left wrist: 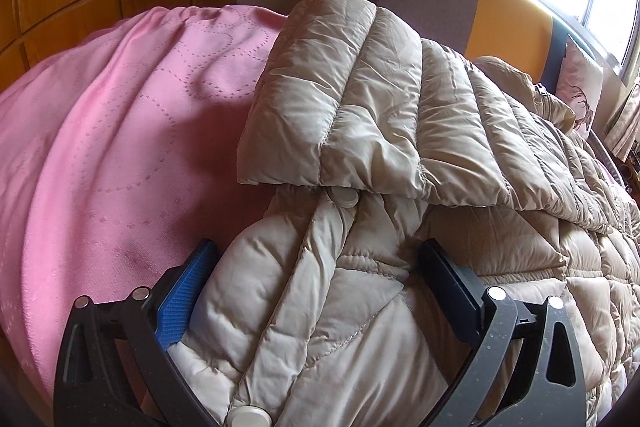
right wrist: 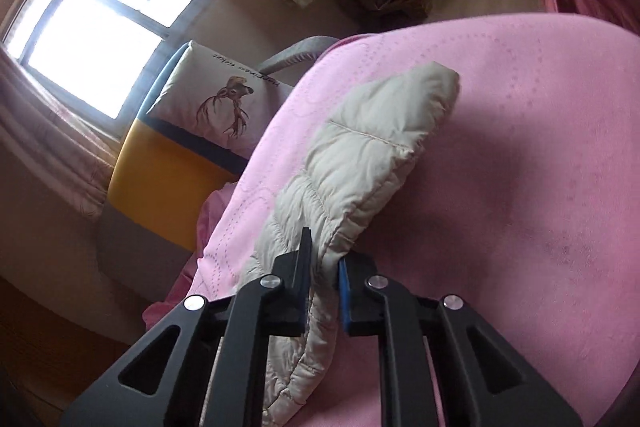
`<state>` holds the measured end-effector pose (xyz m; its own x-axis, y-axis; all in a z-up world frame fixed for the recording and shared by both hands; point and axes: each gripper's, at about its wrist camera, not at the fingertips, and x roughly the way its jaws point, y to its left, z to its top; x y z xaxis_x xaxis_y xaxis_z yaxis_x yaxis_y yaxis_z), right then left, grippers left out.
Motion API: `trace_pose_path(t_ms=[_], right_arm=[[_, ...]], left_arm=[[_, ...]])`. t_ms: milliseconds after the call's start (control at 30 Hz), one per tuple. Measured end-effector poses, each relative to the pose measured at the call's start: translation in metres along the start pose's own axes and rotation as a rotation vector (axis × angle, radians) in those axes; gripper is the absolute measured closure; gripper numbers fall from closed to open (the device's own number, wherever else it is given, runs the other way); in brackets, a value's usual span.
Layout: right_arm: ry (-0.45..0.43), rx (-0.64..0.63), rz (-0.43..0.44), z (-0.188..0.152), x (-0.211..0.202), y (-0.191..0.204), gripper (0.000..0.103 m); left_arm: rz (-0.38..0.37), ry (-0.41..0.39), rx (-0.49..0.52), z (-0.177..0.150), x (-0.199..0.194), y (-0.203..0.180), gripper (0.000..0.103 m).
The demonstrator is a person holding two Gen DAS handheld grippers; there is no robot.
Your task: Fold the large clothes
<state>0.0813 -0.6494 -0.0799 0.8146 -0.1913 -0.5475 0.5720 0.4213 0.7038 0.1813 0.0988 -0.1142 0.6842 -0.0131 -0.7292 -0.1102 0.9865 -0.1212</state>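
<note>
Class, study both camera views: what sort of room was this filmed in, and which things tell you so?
Most likely a bedroom in a home. A pink quilted bedspread covers a wide soft surface where the beige puffer jacket lies, a deer-print cushion leans by a padded headboard, and a curtained window lets in daylight.

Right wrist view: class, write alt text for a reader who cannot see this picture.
The right tongs are shut on a padded cream edge of a quilted jacket, which lies on a pink bedspread. Behind it are a cushion printed with a deer, a yellow headboard panel and a bright curtained window.
</note>
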Motion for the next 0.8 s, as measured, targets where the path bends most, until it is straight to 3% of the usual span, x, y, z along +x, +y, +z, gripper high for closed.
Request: trace_pose_path(t_ms=[200, 267, 367, 633, 800], right_arm=[[-0.036, -0.198, -0.034, -0.021, -0.023, 0.068, 0.093], [-0.05, -0.288, -0.076, -0.033, -0.025, 0.098, 0.093], [-0.057, -0.444, -0.068, -0.06, -0.028, 0.145, 0.093], [-0.028, -0.902, 0.068, -0.183, -0.029, 0.269, 0.093], [0.077, -1.136, 0.166, -0.291, -0.013, 0.31, 0.093]], left_arm=[[-0.006, -0.001, -0.004, 0.0, 0.0, 0.001, 0.004], [-0.009, -0.001, -0.005, 0.001, 0.0, 0.002, 0.004], [-0.012, -0.002, -0.007, 0.001, 0.0, 0.002, 0.004], [-0.025, -0.005, -0.015, 0.001, 0.0, 0.004, 0.004], [-0.03, -0.006, -0.018, 0.001, 0.0, 0.005, 0.004]])
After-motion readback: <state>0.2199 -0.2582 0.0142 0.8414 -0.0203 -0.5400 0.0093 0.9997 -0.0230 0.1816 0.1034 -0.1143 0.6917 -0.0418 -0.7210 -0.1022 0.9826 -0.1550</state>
